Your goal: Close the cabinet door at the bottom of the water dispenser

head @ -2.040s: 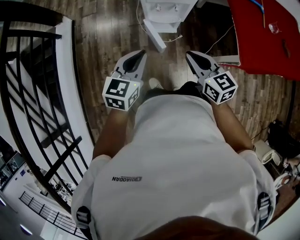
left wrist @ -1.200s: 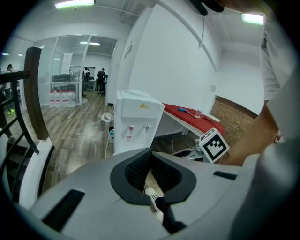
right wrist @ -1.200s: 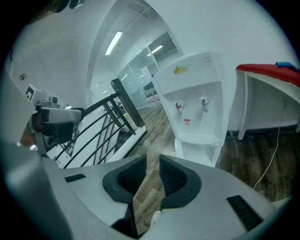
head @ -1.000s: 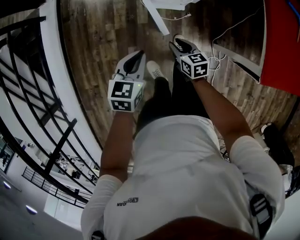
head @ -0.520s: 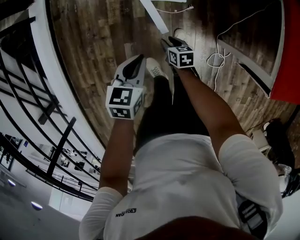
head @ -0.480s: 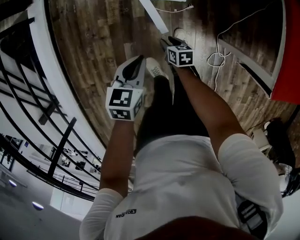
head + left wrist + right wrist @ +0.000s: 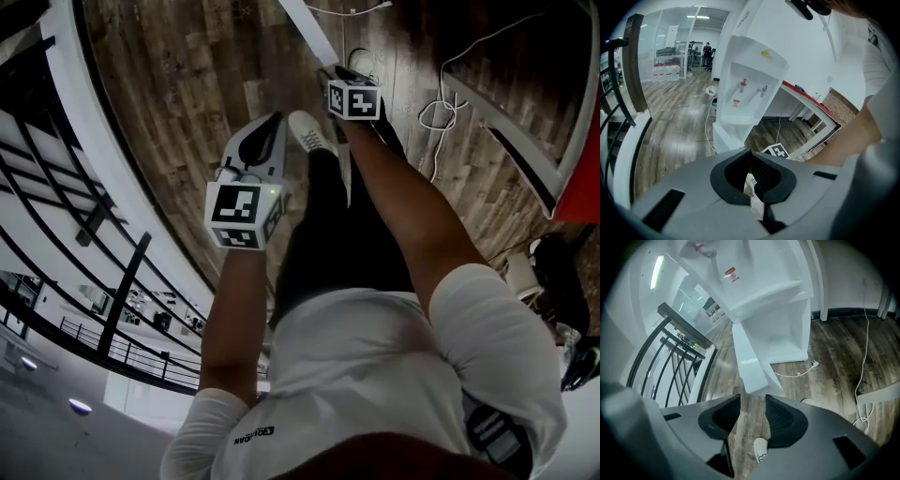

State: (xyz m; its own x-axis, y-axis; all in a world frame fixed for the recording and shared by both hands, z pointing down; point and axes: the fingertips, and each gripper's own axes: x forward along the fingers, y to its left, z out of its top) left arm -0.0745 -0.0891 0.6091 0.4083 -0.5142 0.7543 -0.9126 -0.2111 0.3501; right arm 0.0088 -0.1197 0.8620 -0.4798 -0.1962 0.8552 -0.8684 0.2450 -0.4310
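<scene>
Cabinet door (image 7: 750, 362) hangs open — right gripper (image 7: 752, 399), jaws just opening, holds nothing; left gripper (image 7: 750, 153) jaws together.

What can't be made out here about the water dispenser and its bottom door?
Left gripper view: the left claw covers the bottom of the water dispenser, hiding its cabinet's inside.
Head view: the top edge cuts the dispenser off; only a strip of the open cabinet door shows.
Right gripper view: the sticker has print too small to read, and the upper edge cuts off the dispenser's top.
</scene>
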